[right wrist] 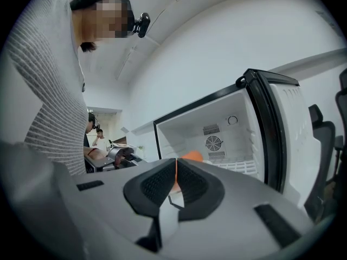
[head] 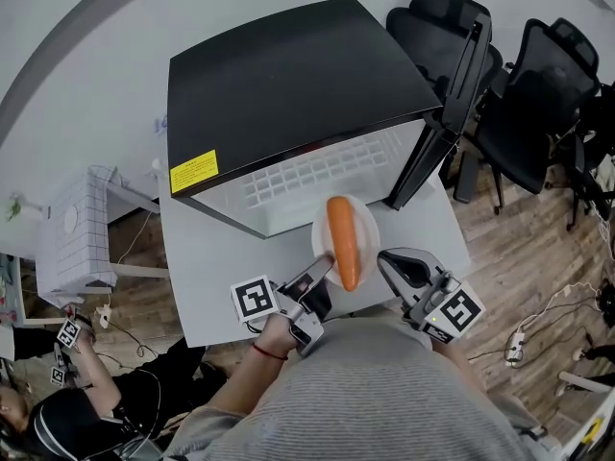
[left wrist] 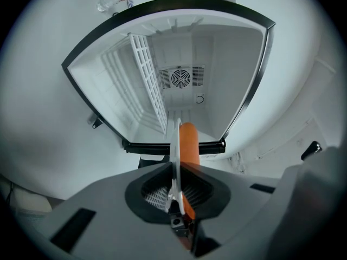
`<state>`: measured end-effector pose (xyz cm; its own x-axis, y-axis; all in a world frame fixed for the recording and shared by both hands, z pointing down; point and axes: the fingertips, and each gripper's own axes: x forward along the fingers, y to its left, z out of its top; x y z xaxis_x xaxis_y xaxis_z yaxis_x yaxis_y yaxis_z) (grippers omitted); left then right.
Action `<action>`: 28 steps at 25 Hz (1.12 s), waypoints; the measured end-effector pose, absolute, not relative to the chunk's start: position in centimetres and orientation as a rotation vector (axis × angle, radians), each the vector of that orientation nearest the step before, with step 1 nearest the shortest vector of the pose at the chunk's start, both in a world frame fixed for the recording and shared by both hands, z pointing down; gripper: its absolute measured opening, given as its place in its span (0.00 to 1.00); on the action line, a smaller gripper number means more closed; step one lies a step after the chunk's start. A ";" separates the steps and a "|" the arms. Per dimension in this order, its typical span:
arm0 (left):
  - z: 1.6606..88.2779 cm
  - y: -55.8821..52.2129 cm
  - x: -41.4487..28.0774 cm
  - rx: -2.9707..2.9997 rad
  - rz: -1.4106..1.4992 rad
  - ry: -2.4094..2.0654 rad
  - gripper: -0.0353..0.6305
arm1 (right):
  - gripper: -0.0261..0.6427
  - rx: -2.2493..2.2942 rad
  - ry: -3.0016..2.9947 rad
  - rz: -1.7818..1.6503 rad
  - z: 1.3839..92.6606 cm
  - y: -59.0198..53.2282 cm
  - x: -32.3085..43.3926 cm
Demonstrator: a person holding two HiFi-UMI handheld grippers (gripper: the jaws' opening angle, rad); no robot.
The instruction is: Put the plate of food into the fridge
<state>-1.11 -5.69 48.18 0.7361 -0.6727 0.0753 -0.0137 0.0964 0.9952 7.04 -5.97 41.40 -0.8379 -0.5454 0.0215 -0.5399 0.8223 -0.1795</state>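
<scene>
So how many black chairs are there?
2. One chair stands just behind the fridge door; the second chair is to its right. More may be hidden off the edge.

Plate (left wrist: 174,145) and orange food (left wrist: 188,142) partly hidden by the grippers' jaws.
Ahead of the right gripper (right wrist: 175,184), only the top of the orange food showed above its jaws; the plate was hidden. The left gripper (left wrist: 177,196) covered the plate's near rim and the food's near end. What the food was could not be told.
</scene>
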 end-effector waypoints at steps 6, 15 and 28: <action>48.4 -6.7 -1.0 1.396 -0.545 -0.615 0.12 | 0.06 -0.893 2.963 -0.278 41.4 -6.4 7.3; 49.6 -8.3 -1.5 1.415 -0.521 -0.659 0.12 | 0.06 -0.878 2.976 -0.289 41.6 -6.7 7.3; 51.8 -10.8 -1.5 1.406 -0.493 -0.739 0.12 | 0.06 -0.858 2.985 -0.301 41.9 -7.3 7.3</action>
<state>-1.53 -10.82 51.76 0.6881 -0.7057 0.1687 -0.1149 0.1237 0.9857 7.35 -7.27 41.93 -0.8486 -0.5280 0.0331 -0.5240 0.8303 -0.1899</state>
